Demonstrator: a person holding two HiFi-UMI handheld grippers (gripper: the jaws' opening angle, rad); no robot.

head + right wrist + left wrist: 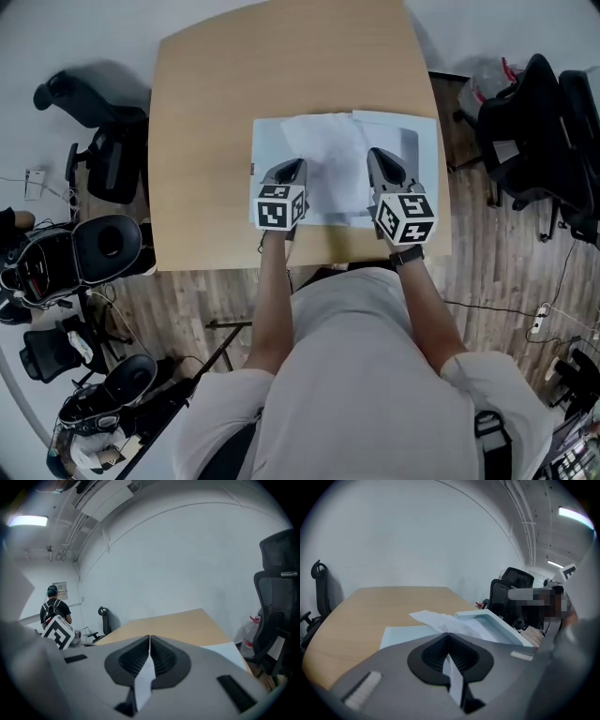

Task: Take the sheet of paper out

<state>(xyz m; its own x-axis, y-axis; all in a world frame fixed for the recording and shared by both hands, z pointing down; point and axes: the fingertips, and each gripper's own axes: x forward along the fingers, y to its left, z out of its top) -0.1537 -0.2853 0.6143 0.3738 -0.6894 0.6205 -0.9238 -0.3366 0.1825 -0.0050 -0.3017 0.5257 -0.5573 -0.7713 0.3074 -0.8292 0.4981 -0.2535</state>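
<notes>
A white sheet of paper (328, 155) is raised and rumpled over a light blue folder (267, 141) lying on the wooden table (206, 112). My left gripper (292, 165) is shut on the sheet's near left edge, and my right gripper (377, 152) is shut on its near right edge. The left gripper view has the paper (440, 619) running out from between the closed jaws (448, 633), with the folder (499, 626) to the right and below. In the right gripper view a strip of paper (145, 677) sits pinched between the closed jaws (149, 637).
The folder lies near the table's front right corner (436, 246). Black office chairs stand to the left (103, 150) and right (530, 131) of the table. More chairs and gear crowd the floor at lower left (84, 253). A person (54, 609) stands far off by the wall.
</notes>
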